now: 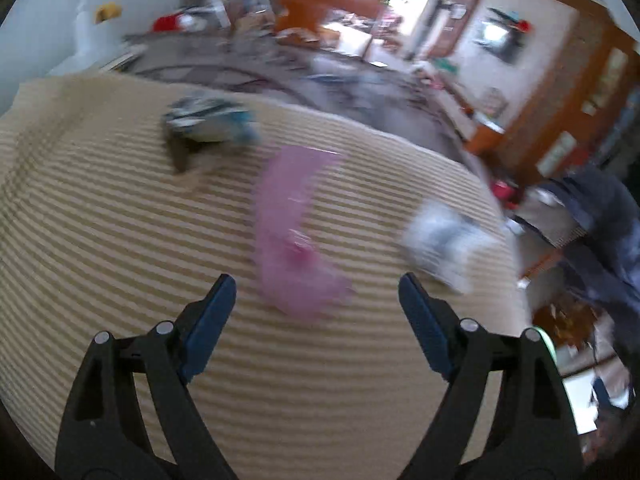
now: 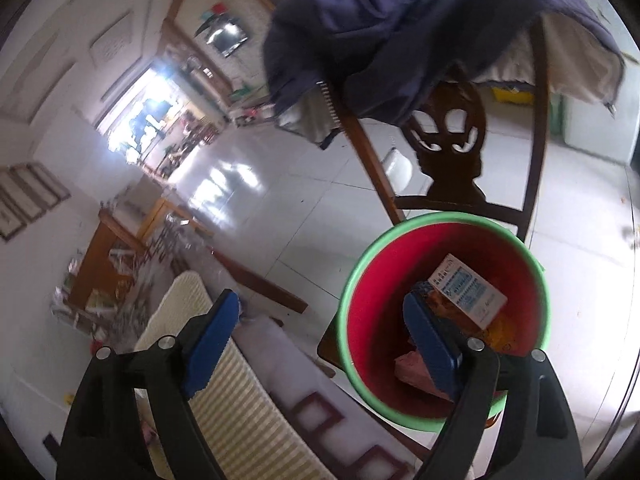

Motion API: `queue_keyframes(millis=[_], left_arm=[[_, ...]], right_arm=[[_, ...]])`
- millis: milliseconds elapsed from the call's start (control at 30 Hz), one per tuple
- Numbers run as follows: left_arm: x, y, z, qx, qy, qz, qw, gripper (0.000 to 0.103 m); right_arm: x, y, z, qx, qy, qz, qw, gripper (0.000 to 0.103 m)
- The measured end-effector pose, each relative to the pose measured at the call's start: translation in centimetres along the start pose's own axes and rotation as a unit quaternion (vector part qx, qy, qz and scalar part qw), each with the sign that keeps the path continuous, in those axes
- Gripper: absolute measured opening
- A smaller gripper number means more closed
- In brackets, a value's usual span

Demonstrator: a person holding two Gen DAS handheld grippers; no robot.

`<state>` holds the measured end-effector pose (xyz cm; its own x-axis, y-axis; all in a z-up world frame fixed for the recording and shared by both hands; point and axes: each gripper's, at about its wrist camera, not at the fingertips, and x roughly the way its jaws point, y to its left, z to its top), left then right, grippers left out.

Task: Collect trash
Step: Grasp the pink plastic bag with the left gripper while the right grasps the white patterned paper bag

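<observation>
Bucket (image 2: 440, 320) holds a carton (image 2: 466, 290) and wrappers (image 2: 412, 372).

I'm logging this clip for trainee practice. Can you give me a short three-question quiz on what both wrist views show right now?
1. True or false: the left gripper is shut on the pink wrapper.
2. Where is the white box with blue print? A) on the striped cloth B) in the bucket C) on the chair
3. Fill in: the bucket has a red inside and a ____ rim.

Key:
1. False. Its jaws stand open and empty, with the wrapper lying on the striped cloth ahead.
2. B. The right gripper, open, hangs over the bucket.
3. Green.
</observation>
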<state>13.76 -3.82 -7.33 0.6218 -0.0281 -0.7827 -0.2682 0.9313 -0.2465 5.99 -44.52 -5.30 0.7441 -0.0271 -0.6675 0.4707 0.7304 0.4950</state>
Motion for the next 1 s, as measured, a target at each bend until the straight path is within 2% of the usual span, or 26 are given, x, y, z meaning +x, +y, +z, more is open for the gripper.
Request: queue_keyframes(millis=[67,133,167,200,300,467,567,633,767,833,933,1000], left_arm=[[1.3,0.3,0.7,0.006,0.010,0.012,0.9999,0.080],[2.7,0.5,1.3,0.021,0.024,0.007,0.9995,0.062],[3.4,0.5,1.4,0.028,0.041,0.000,0.9987,0.038],[3.5,0.9,1.4,0.028,0.051,-0.019,0.9981,0.031],[1.9,1.8,0.9,0.032,0.053,-0.041,0.9973,0.024],[-5.2,4.4,-2.3,0.049,0.031,-0.084,0.9947,0.024],[-8.3,6.4,-5.3,0.049,0.021,-0.080,0.9954,0.024],[-8.4,7.3,-6.7,0.036,0.021,-0.071,0.9966,0.024],[-6.7,7.5,-7.4,0.029,0.043,-0.070,0.9962,0.024],[-6.7,7.3,-7.3,0.033,0.034,-0.067,0.9966,0.024],[-6.5,7.9,-7.0,0.031,0.029,-0.064,0.9970,0.025],[-6.5,8.3,-7.0,0.020,0.032,-0.069,0.9969,0.029]], right_arm=[[0.3,1.0,-0.4,-0.022,0.004,-0.003,1.000,0.082],[0.9,2.0,-0.9,-0.051,0.014,-0.008,0.999,0.082],[1.1,2.4,-1.2,-0.064,0.019,-0.011,0.998,0.082],[1.3,2.8,-1.5,-0.078,0.023,-0.015,0.997,0.082],[1.9,4.0,-2.4,-0.110,0.035,-0.016,0.993,0.082],[2.6,6.2,-4.2,-0.154,0.067,0.012,0.986,0.082],[3.3,8.0,-5.7,-0.168,0.095,0.044,0.980,0.087],[4.3,10.3,-7.0,-0.190,0.120,0.067,0.972,0.087],[6.2,15.8,-9.1,-0.240,0.135,0.096,0.957,0.089],[7.4,17.9,-9.3,-0.243,0.137,0.103,0.955,0.090],[9.9,20.6,-9.6,-0.214,0.155,0.106,0.959,0.091],[11.6,22.1,-10.1,-0.193,0.174,0.105,0.960,0.091]])
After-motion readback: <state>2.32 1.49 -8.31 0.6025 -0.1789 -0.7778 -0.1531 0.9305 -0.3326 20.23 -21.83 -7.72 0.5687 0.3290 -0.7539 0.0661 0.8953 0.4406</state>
